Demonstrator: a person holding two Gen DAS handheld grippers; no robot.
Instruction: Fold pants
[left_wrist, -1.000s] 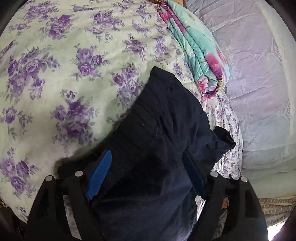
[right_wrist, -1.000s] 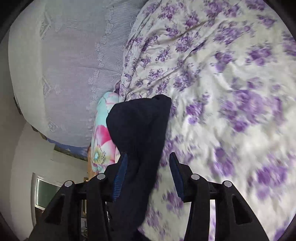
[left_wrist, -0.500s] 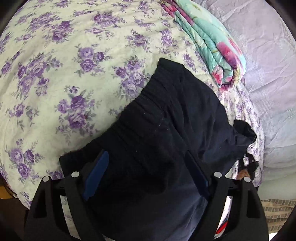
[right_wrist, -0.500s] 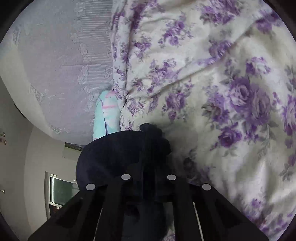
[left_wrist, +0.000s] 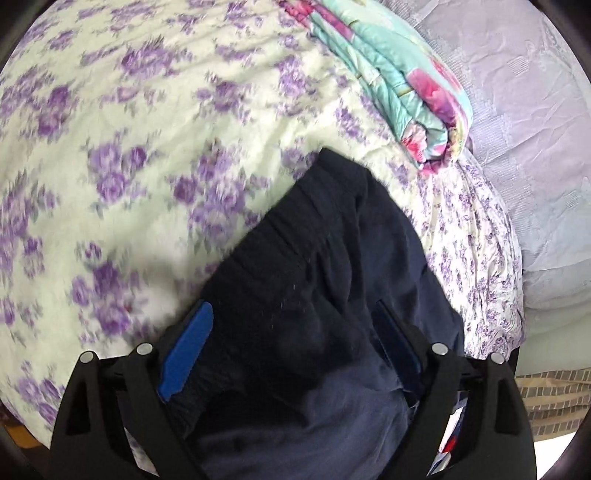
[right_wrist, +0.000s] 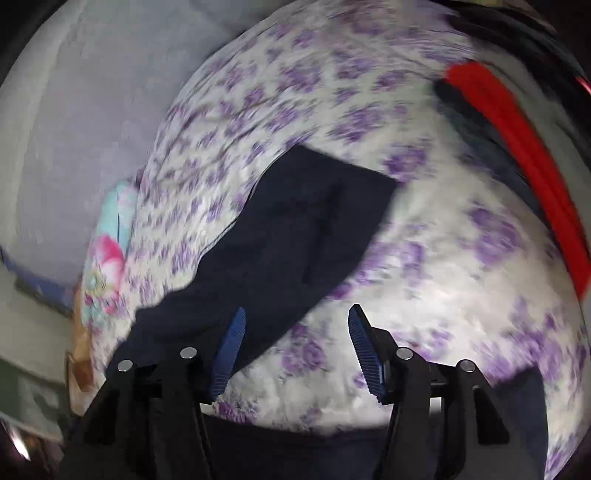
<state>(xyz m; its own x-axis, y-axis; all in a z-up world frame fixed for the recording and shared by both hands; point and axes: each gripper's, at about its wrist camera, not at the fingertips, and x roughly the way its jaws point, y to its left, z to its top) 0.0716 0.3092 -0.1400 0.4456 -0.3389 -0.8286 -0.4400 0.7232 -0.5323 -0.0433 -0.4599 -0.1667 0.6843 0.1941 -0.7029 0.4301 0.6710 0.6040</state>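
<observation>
Dark navy pants (left_wrist: 332, 280) lie bunched on a purple-flowered bedspread (left_wrist: 147, 129). My left gripper (left_wrist: 295, 339) is open, its blue-padded fingers (left_wrist: 188, 350) straddling the cloth without pinching it; the pants run under the gripper toward the camera. In the right wrist view the pants (right_wrist: 295, 229) lie spread on the bed, one end far and the other toward the lower left. My right gripper (right_wrist: 295, 343) is open and empty just above the bedspread, its left finger (right_wrist: 231, 347) over the pants' edge.
A folded turquoise and pink quilt (left_wrist: 399, 85) lies at the bed's far right, also seen in the right wrist view (right_wrist: 107, 254). A pale lilac drape (left_wrist: 528, 110) hangs beyond the bed. A blurred red and black object (right_wrist: 524, 155) crosses the upper right.
My right gripper was shut on the pants half a second ago; it has opened, let them go and pulled back. My left gripper stays open over the pants and shifted slightly.
</observation>
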